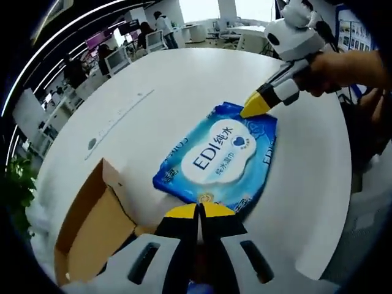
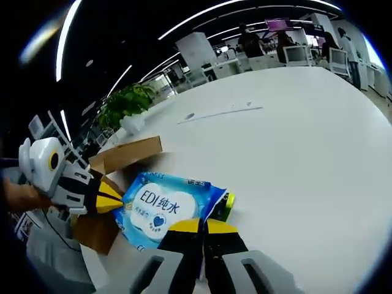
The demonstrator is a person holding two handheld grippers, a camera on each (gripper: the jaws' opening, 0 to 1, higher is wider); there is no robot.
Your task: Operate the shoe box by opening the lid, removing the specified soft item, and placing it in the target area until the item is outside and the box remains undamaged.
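A blue wet-wipes pack (image 1: 220, 156) with a white label lies flat over the white table (image 1: 184, 79), just outside an open brown cardboard box (image 1: 92, 226). My left gripper (image 1: 199, 210) is shut on the pack's near edge. My right gripper (image 1: 254, 109), held by a hand (image 1: 343, 70), pinches the pack's far corner. In the right gripper view, my right gripper (image 2: 202, 225) is shut on the pack (image 2: 160, 208), whose edge curls up at the jaws. The left gripper (image 2: 116, 199) holds the opposite edge, in front of the box (image 2: 125, 153).
A thin strip (image 1: 119, 119) and a small round mark (image 1: 92, 144) sit on the table's far part (image 2: 294, 141). A green plant (image 2: 125, 98) stands beyond the table edge behind the box. Office desks, chairs and people fill the background.
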